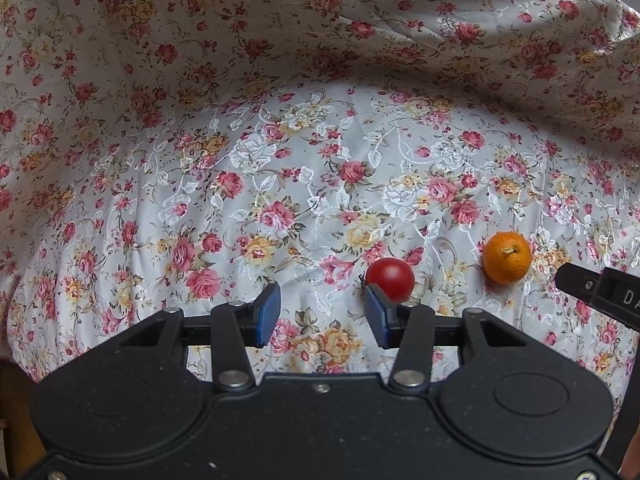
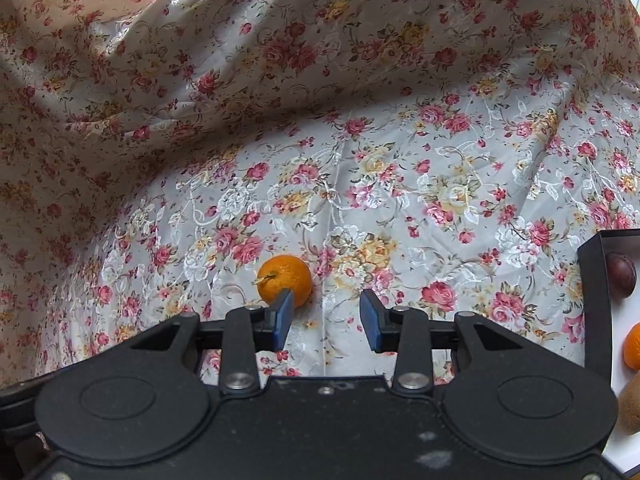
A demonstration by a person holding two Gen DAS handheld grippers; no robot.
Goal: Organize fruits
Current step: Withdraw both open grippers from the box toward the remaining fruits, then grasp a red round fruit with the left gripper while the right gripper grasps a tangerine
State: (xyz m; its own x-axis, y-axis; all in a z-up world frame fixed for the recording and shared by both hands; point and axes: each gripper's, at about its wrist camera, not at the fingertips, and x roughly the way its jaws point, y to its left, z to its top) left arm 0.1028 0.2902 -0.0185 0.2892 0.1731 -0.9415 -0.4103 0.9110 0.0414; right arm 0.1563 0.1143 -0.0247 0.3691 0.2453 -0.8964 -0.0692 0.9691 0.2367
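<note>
Right gripper (image 2: 326,316) finger partly hides orange (image 2: 285,278).

Left gripper (image 1: 322,312) agape – right gripper (image 2: 326,320) likewise, empty.

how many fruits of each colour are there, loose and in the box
orange: 2, one loose orange, one boxed orange
red: 1, tomato
dark purple: 1, plum
brown: 1, kiwi
total: 5
</note>
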